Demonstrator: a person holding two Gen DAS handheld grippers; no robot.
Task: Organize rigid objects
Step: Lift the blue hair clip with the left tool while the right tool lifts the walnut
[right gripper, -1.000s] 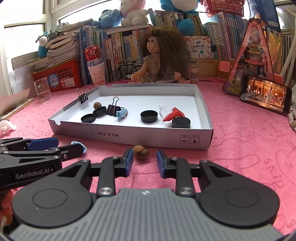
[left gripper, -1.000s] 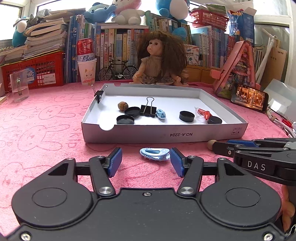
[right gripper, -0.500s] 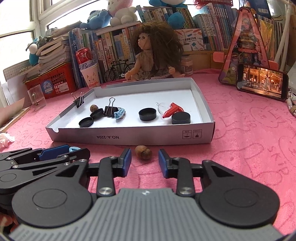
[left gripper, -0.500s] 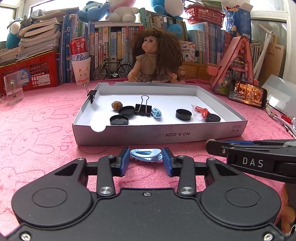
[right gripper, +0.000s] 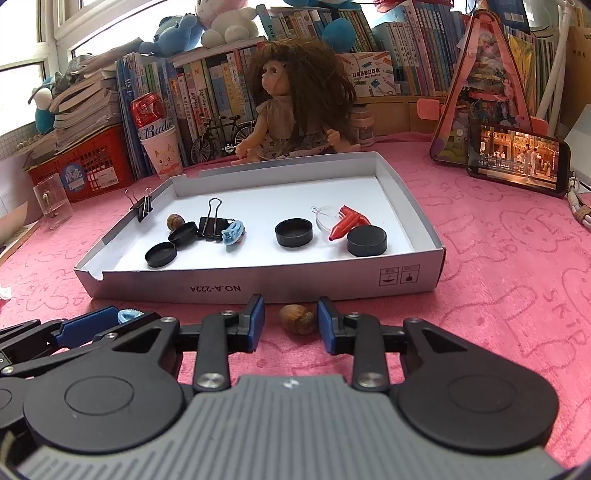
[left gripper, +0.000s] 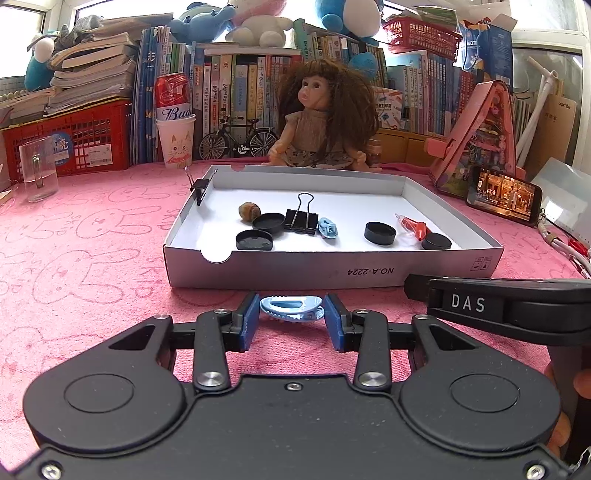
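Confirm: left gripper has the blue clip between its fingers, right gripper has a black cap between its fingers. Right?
No. The right wrist view shows a nut between the right gripper fingers, its jaws closing. The left gripper does have the blue clip.

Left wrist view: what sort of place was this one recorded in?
Most likely a child's room or home study corner. Rows of books fill the back, plush toys sit on top of them, and a doll sits on the pink bunny-print cloth.

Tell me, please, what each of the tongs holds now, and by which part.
The left tongs grip the blue clip by its two ends. The right tongs hold nothing yet: they are closing around the nut.
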